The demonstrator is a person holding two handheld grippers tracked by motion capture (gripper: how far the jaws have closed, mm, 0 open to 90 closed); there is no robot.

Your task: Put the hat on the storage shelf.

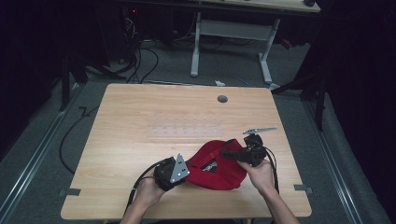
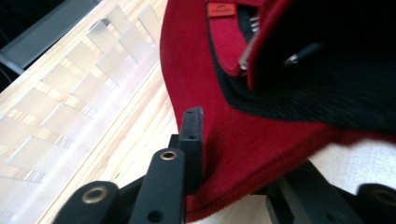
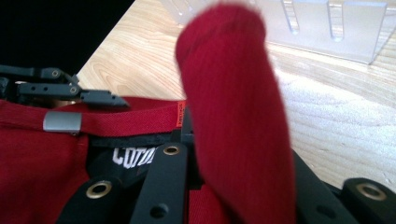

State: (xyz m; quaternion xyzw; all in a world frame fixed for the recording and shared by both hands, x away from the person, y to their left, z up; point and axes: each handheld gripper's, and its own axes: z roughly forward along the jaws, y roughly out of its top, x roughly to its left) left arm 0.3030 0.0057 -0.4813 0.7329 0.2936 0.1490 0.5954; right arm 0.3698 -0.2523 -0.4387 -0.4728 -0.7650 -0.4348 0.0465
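Red fabric cap with black lining [image 1: 215, 163] near front edge of pale wooden bench [image 1: 140, 121] | left gripper [image 1: 180, 170] clamps its rim | right gripper [image 1: 229, 153] pinches a raised fold | risk: opposing pulls slip cloth from jaws.

Surface [image 1: 140, 140]: light wood, rectangular, with rounded corners. Grommet hole [image 1: 222, 99]: round, grey, near the far edge. Clear plastic rack [image 1: 186, 131]: slotted, flat at mid-surface, just beyond the red item. Second desk [image 1: 231, 28]: white-legged, stands on the grey floor beyond. Cables [image 1: 140, 60]: black, trailing on the floor at far left. Floor rails [image 1: 32, 158]: metal, along both sides.
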